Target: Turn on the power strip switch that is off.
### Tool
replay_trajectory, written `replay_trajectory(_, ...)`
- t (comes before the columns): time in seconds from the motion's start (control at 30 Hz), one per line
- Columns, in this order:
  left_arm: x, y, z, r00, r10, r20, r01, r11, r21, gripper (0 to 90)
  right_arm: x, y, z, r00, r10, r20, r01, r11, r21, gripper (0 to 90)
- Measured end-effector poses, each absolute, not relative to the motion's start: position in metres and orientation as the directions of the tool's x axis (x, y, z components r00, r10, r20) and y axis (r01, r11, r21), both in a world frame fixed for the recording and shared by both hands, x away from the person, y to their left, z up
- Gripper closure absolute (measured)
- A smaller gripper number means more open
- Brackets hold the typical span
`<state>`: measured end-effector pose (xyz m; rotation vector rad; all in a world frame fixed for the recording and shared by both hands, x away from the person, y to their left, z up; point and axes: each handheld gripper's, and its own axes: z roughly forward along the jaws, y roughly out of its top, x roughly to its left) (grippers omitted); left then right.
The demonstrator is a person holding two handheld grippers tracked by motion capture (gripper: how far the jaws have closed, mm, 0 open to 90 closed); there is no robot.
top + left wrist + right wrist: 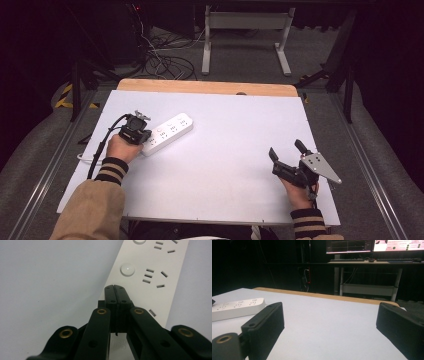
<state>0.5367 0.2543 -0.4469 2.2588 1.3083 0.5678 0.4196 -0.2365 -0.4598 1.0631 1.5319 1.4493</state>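
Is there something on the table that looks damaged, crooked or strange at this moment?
Nothing looks damaged. The white power strip lies flat but diagonal to the table edges. The left gripper, jaws together, is at its near end; the right gripper is open, apart.

Light falls evenly on the white worktop [225,150] from above, while the room around it sinks into near black. Shadows under the hands are faint and soft. In the left gripper view the near black fingers [110,296] blur slightly; the right gripper view is dim, grainy, with bright monitors [372,245] behind.
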Motion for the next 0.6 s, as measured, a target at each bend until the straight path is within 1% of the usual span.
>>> replay_trajectory(0.37,0.5357,0.2483,-0.4487,0.446,0.883,0.146,0.679,-0.440,0.588,90.0,0.4189,-0.2360,-0.4596,-0.362,0.932,0.020,0.070,0.006,0.998,8.2)
replay_trajectory(0.6,0.5355,0.2495,-0.4491,0.448,0.883,0.142,0.675,-0.438,0.593,90.0,0.4187,-0.2360,-0.4597,-0.363,0.932,0.018,0.072,0.009,0.997,8.2)
